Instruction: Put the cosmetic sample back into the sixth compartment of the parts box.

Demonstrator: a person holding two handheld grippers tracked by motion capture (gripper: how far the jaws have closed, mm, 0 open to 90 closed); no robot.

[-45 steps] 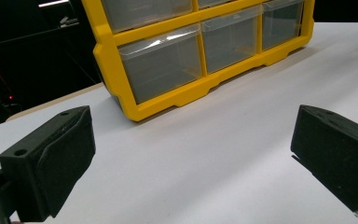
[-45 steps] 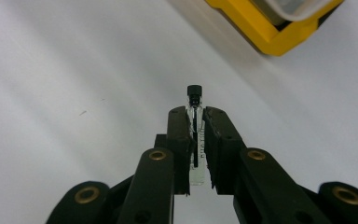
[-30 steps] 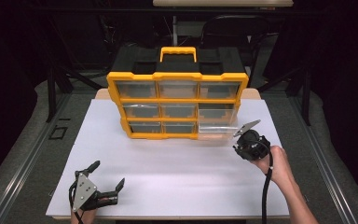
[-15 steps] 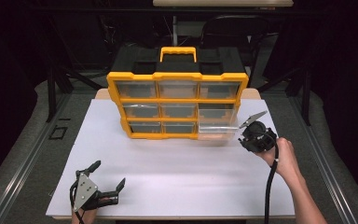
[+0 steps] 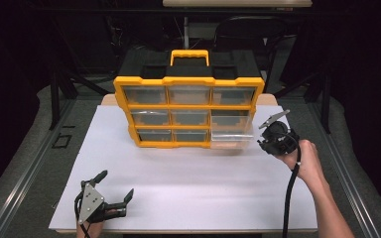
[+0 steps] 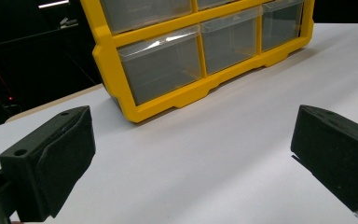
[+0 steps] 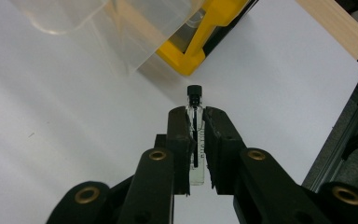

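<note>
The right gripper [image 7: 196, 140] has its fingers [image 7: 179, 140] pressed together on a small clear glass vial [image 7: 195, 121] with a black cap, which stands up between the two black pads with its cap poking out past their tips. In the high view this gripper [image 5: 270, 130] is held above the white desk [image 5: 188, 178], just to the right of a clear plastic drawer [image 5: 232, 135] that is pulled out from the lower right corner of a yellow drawer cabinet [image 5: 188, 111]. In the right gripper view the vial sits just below and beside the edge of that drawer [image 7: 98, 23], apart from it. The left gripper [image 5: 115, 196] rests near the front left of the desk, its fingers [image 6: 51, 158] spread wide with nothing between them, pointing toward the cabinet [image 6: 200, 51].
</note>
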